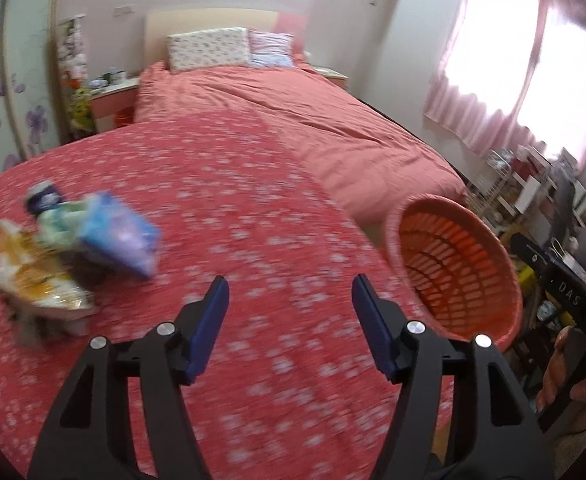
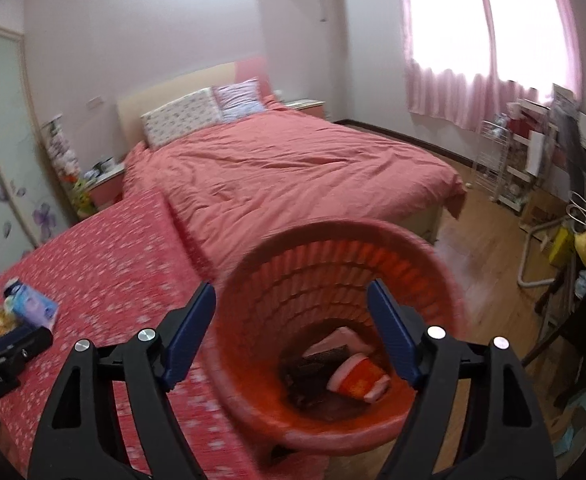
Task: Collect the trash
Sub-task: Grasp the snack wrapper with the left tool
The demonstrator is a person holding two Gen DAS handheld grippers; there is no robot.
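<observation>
A pile of wrappers (image 1: 73, 256) lies on the red flowered bedspread (image 1: 253, 200) at the left: a yellow-white packet, a blue-purple pack (image 1: 121, 236) and a dark one. My left gripper (image 1: 289, 292) is open and empty, above the bedspread to the right of the pile. An orange slatted basket (image 1: 457, 264) stands at the bed's right edge. In the right wrist view my right gripper (image 2: 291, 300) is open and empty over the basket (image 2: 333, 280), which holds a red-white wrapper (image 2: 359, 378) and dark wrappers. The pile (image 2: 21, 310) shows far left there.
A salmon quilt (image 2: 293, 176) and pillows (image 2: 201, 114) cover the far bed. A bedside table (image 1: 113, 96) stands at the left wall. White racks (image 2: 505, 168), a chair and clutter fill the right side on a wooden floor (image 2: 489, 240). Pink curtains (image 2: 473, 88) hang over the window.
</observation>
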